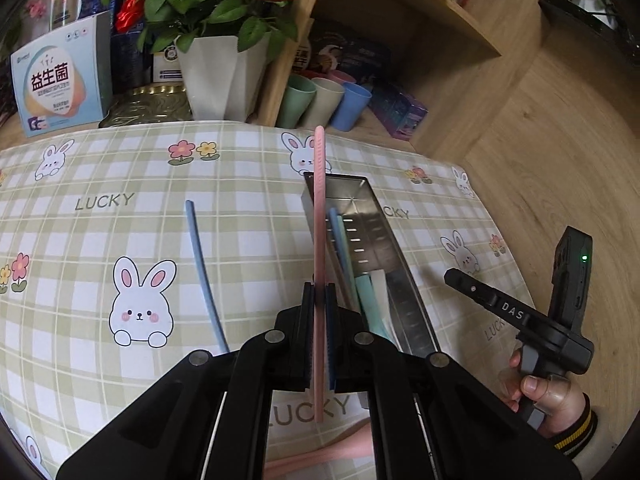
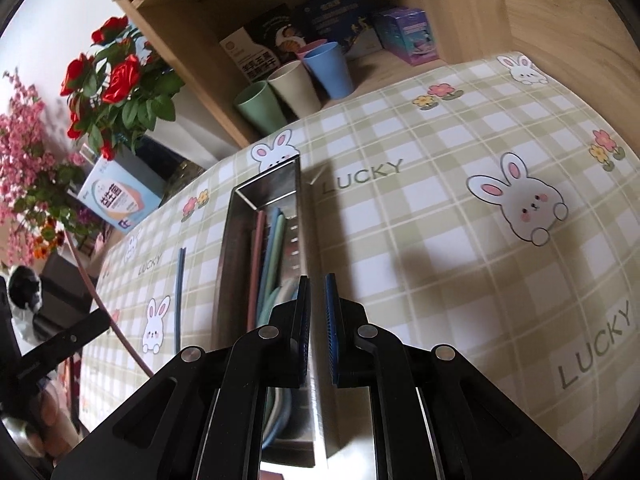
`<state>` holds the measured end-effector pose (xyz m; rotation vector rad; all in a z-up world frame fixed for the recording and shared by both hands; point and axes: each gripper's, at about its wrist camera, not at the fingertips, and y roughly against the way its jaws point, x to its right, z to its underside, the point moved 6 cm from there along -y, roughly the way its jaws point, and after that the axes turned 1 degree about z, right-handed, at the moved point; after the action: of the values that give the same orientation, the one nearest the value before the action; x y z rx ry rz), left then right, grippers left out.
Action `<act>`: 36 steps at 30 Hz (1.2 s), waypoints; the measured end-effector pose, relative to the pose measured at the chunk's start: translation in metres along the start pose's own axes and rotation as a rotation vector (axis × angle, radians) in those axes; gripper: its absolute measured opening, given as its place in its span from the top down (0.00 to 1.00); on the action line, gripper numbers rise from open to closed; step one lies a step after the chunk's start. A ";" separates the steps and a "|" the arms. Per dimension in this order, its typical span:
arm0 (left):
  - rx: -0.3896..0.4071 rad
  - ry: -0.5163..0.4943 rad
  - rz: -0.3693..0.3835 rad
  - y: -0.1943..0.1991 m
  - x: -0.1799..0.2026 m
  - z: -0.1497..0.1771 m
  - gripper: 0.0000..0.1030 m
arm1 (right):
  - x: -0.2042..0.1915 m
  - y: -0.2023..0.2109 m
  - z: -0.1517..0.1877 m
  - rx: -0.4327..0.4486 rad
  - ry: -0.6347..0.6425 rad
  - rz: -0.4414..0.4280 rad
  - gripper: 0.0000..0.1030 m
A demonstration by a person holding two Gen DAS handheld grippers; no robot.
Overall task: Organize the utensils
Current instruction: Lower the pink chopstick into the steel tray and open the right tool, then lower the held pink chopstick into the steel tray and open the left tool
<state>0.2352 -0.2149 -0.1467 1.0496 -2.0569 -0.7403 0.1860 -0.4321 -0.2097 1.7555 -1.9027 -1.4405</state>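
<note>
The left gripper (image 1: 319, 304) has its jaws clamped on the handle of a pink utensil (image 1: 319, 208), which stands edge-on between the pads and reaches up past the far end of a long stainless-steel tray (image 1: 404, 280). The utensil's wider pink end shows blurred below the gripper, so its kind cannot be told.

The tray lies on a green-and-white checked tablecloth (image 1: 120, 220) printed with rabbits, flowers and the word LUCKY. Its walls are slotted. Inside it lie several slim handles side by side: a reddish-pink one (image 2: 258, 256) against the left wall in the right wrist view, then a blue one (image 2: 272, 240) and a pale green one (image 2: 279, 248), with pale, broader ends bunched at the near end of the tray.

A blue utensil handle (image 1: 202, 272) lies alone on the cloth, beside the tray but apart from it.

The right gripper (image 2: 318, 292) hangs over the tray's near right wall with its jaws drawn almost together and nothing between the pads. A hand (image 1: 548, 396) in a striped cuff holds it.

On the wooden shelf behind stand three cups (image 2: 292, 84): green, beige and blue, with a pink rim behind them.
</note>
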 end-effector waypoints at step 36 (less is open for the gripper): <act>-0.132 -0.144 -0.019 -0.088 0.060 -0.024 0.95 | 0.023 -0.002 0.008 -0.005 -0.062 -0.009 0.92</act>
<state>0.2674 -0.3141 -0.1776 0.9673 -2.0884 -0.9722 0.1751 -0.4473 -0.2257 1.7384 -1.9216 -1.5186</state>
